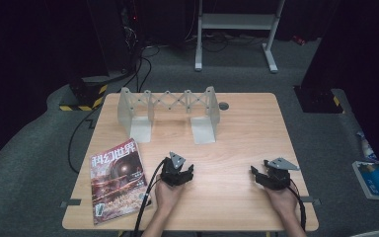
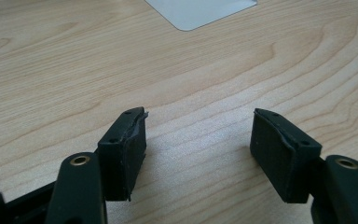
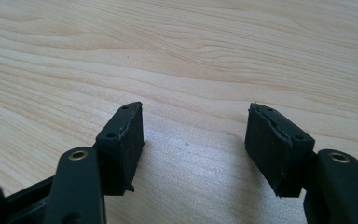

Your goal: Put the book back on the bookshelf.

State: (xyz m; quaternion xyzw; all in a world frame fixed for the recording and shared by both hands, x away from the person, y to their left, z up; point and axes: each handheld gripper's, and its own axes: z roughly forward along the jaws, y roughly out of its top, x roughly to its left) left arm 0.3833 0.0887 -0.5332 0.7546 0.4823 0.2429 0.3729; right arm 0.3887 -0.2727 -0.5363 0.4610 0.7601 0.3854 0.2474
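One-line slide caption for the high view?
Two open grippers, left gripper and right gripper, rest on a wooden table between magazine and expandable rack.

In the high view the desk (image 1: 246, 128) is evenly lit from above, while the room behind it sinks into near black and the grey floor dims toward the edges. That picture is soft and low in detail; the magazine (image 1: 117, 180) cover print is barely legible. The grey folding rack (image 1: 170, 106) throws only a faint shadow. In both gripper views the wood grain is sharp and bright, with a pale sheen between the jaws. Short soft shadows lie under the jaws, and the nearest black parts at the bottom corners are slightly blurred.
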